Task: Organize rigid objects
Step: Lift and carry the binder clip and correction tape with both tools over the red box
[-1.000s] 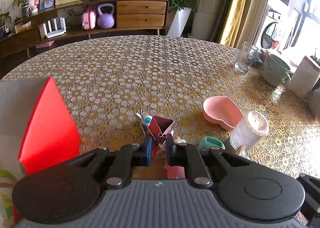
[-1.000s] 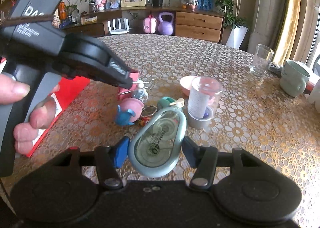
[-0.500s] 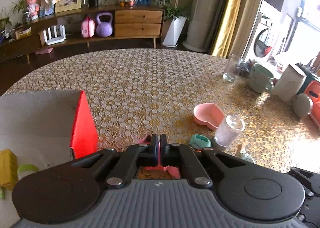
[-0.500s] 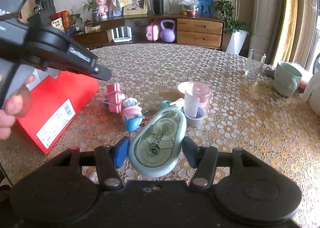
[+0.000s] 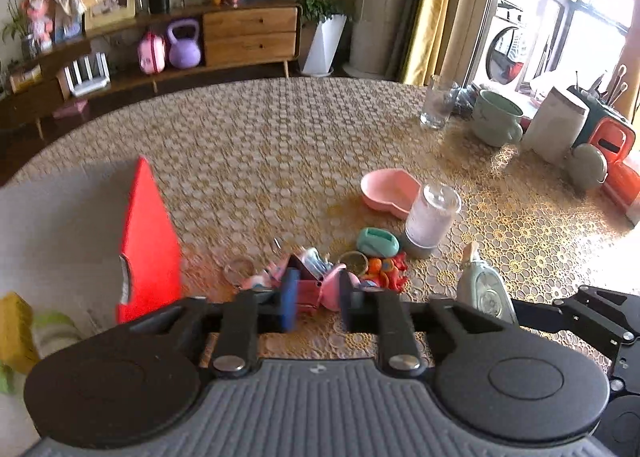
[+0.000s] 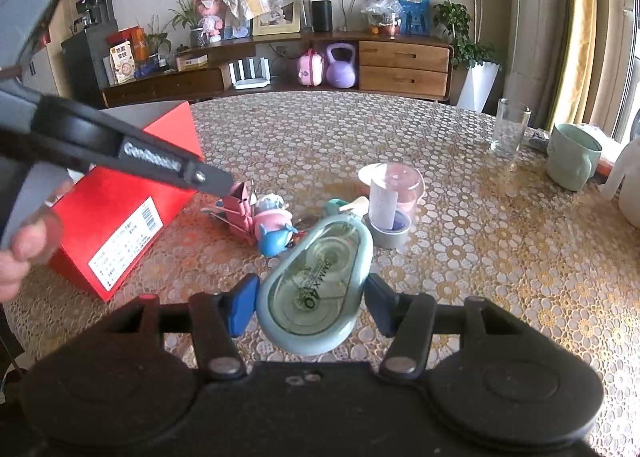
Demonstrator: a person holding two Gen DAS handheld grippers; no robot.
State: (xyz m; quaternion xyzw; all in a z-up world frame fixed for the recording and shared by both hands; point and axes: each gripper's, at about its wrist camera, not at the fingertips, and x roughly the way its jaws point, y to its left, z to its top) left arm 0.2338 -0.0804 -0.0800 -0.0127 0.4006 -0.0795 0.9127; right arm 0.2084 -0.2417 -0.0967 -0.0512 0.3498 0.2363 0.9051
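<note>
You are working over the counter (image 6: 460, 257), with the red box (image 6: 132, 193) as your landmark. Your right hand-held gripper (image 6: 310, 303) is gripping the correction tape dispenser (image 6: 316, 289), well right of the box; carry it level. Your left hand-held gripper (image 5: 316, 303) is opening, empty, above the pink binder clip (image 5: 306, 289) lying just right of the box; be lowering squarely before closing.
</note>
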